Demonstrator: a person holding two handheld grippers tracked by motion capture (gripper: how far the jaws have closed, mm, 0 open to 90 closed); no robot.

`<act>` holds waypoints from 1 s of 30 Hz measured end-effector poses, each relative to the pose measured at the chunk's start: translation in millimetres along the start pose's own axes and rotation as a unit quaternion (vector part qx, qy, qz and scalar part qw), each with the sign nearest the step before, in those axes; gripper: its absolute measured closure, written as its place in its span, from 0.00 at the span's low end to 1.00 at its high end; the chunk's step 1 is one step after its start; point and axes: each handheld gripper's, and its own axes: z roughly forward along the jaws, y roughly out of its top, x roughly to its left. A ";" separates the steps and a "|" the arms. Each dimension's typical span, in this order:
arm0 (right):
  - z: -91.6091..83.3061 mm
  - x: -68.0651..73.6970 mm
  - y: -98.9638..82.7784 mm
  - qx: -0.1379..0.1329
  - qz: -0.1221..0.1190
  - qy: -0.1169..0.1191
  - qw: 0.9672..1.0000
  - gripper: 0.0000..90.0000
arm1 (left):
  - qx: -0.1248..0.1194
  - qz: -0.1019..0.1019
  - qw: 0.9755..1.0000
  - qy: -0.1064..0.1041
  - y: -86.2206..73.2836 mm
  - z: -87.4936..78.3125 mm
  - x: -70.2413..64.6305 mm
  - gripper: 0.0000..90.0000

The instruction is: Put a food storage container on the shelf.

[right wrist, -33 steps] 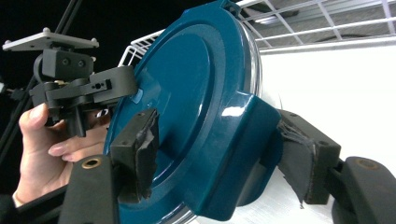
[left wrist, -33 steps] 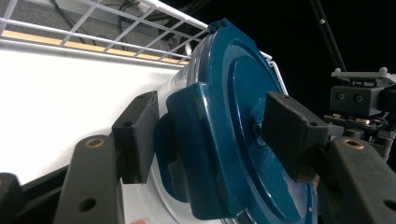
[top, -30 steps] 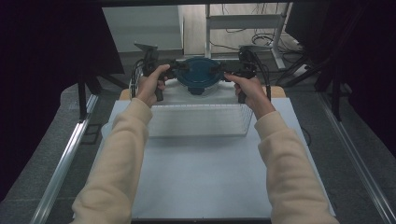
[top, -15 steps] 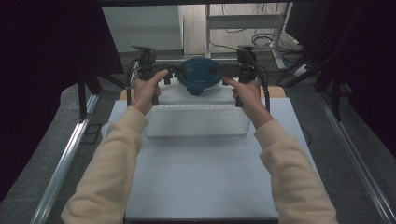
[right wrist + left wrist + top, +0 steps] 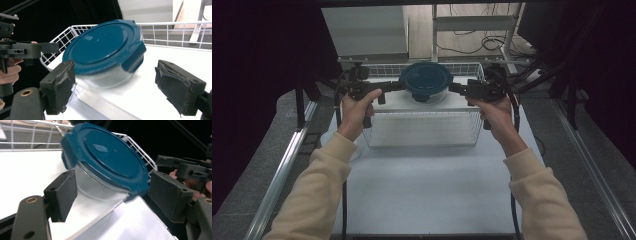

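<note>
Starting wide: the white table [image 5: 427, 200] carries a wire basket [image 5: 422, 131], and a white shelf [image 5: 462, 102] lies across the basket's upper part. On that shelf, toward the back rim, sits the glass container [image 5: 426, 82] with its blue lid [image 5: 105, 157].

The left gripper [image 5: 399, 86] comes at it from one side and the right gripper [image 5: 453, 88] from the other, tips just beside the container. Both sets of jaws stand wide and have just been closing a touch. The container's edge lies ahead in each gap, but no pad looks pressed on it, so I judge nothing is gripped.

Now the risks. In the left gripper view, one pad sits very near a lid tab. A sideways drift there could hook the tab and drag the container along the smooth shelf. Push from one side alone and it slides toward the front edge, where the shelf drops to the table. Squeeze the lid rather than the glass bowl [image 5: 110, 77], and the lid might pop or the bowl slip free.
</note>
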 end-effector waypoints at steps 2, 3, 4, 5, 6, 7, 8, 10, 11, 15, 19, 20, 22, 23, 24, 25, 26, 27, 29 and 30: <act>-8.0 1.6 -7.2 -0.005 -0.014 0.002 1.000 0.20 | 0.002 0.013 1.000 -0.001 -9.2 -6.7 -3.9 0.26; -11.8 2.5 -11.4 -0.007 -0.024 0.002 1.000 0.20 | 0.002 0.021 1.000 0.002 -14.3 -10.6 -6.2 0.26; -15.6 3.7 -15.9 -0.007 -0.035 0.002 0.999 0.20 | 0.002 0.033 0.999 0.007 -19.5 -14.6 -8.3 0.26; -19.3 4.7 -20.6 -0.006 -0.049 0.003 0.999 0.21 | 0.001 0.043 0.999 0.012 -25.2 -18.5 -10.5 0.27; -22.7 5.9 -26.0 -0.006 -0.059 0.006 0.998 0.21 | 0.001 0.051 0.999 0.014 -31.2 -22.2 -12.9 0.27; -25.9 6.9 -31.8 -0.005 -0.068 0.009 0.998 0.21 | 0.003 0.059 0.998 0.016 -37.6 -25.7 -14.8 0.27; -28.8 7.6 -38.0 -0.003 -0.073 0.012 0.997 0.21 | 0.004 0.064 0.998 0.015 -44.3 -28.7 -16.5 0.27; -33.9 8.3 -50.8 0.002 -0.080 0.018 0.997 0.22 | 0.008 0.073 0.997 0.014 -58.3 -33.9 -18.6 0.28; -35.8 8.4 -57.5 0.002 -0.084 0.019 0.996 0.23 | 0.012 0.076 0.997 0.013 -65.6 -36.2 -19.2 0.28; -41.4 9.2 -84.7 0.011 -0.090 0.028 0.995 0.23 | 0.024 0.088 0.996 0.017 -98.4 -42.7 -19.7 0.28; -43.3 9.0 -113.8 0.013 -0.091 0.039 0.995 0.26 | 0.037 0.093 0.995 0.025 -128.4 -45.7 -20.0 0.28; -43.4 9.3 -121.5 0.012 -0.089 0.038 0.995 0.27 | 0.041 0.097 0.994 0.033 -136.6 -45.7 -20.2 0.28; -43.4 9.6 -136.1 0.017 -0.088 0.045 0.995 0.28 | 0.057 0.107 0.991 0.056 -154.8 -43.3 -19.5 0.28; -43.8 9.6 -143.6 0.017 -0.085 0.048 0.995 0.29 | 0.069 0.107 0.990 0.058 -163.0 -41.4 -18.6 0.28; -44.3 9.5 -150.4 0.023 -0.081 0.051 0.995 0.29 | 0.080 0.107 0.989 0.057 -170.5 -39.7 -17.6 0.28; -44.9 9.4 -156.6 0.028 -0.082 0.050 0.995 0.29 | 0.086 0.107 0.989 0.058 -177.3 -38.8 -16.6 0.28; -45.3 9.2 -162.3 0.036 -0.086 0.047 0.995 0.29 | 0.090 0.106 0.988 0.062 -183.3 -38.4 -15.5 0.28; -45.4 9.3 -167.5 0.043 -0.091 0.044 0.994 0.29 | 0.095 0.104 0.988 0.064 -188.5 -37.9 -14.1 0.28; -46.3 9.5 -177.6 0.052 -0.098 0.035 0.993 0.29 | 0.103 0.099 0.988 0.066 -195.8 -38.4 -11.4 0.28; -46.8 9.7 -182.8 0.056 -0.098 0.034 0.993 0.29 | 0.101 0.094 0.988 0.068 -198.4 -39.9 -10.3 0.28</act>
